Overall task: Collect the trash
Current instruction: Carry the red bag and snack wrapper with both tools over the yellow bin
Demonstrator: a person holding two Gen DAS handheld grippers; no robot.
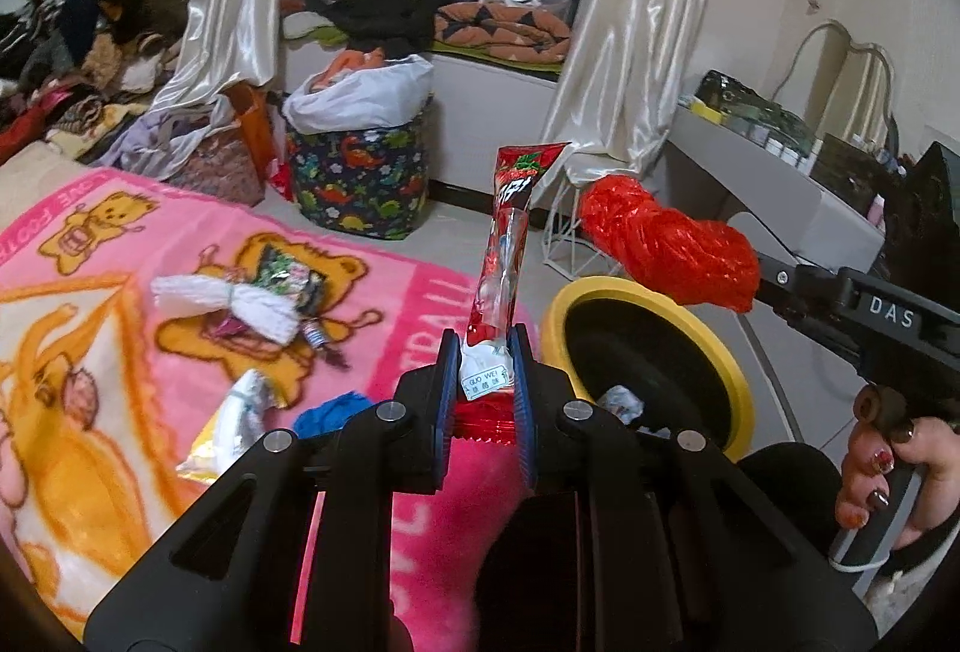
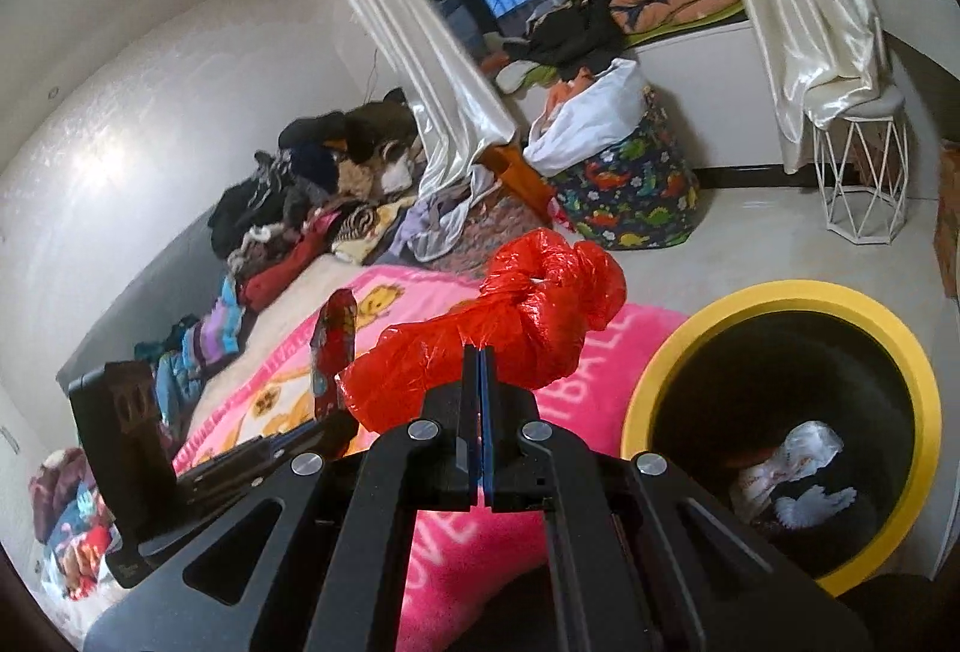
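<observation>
The left gripper (image 1: 485, 382) is clamped narrow on the lower end of a long red strawberry-print snack wrapper (image 1: 503, 256), which stands nearly upright toward 12 o'clock; its bottom edge is hidden between the blue pads. The right wrist view shows that wrapper (image 2: 332, 352) only as a thin strip at 9 o'clock, with the left gripper's black body partly cut off below it.

The right gripper (image 2: 480, 382) has its jaws pressed together on a crumpled red plastic bag (image 2: 516, 328); how much of the bag sits between the pads cannot be made out. From the left wrist view the same bag (image 1: 666, 250) hangs at 2 o'clock, above the far rim of a round black bin with a yellow rim (image 1: 735, 388), and the person's right hand (image 1: 900, 478) with painted nails grips the handle at 4 o'clock, cut off by the frame edge.

The right wrist view looks deeper into the bin (image 2: 924, 412), at 4 o'clock: crumpled white paper or plastic scraps (image 2: 792, 478) lie at its bottom, their details blurred.

Only the left wrist view shows what lies on the pink bear-print blanket (image 1: 102, 412) on the bed: a white bundled tissue and dark wrapper (image 1: 240, 301) at 9 o'clock, a white-and-yellow packet (image 1: 231, 424) and a blue scrap (image 1: 333, 409) just beside the gripper.
</observation>
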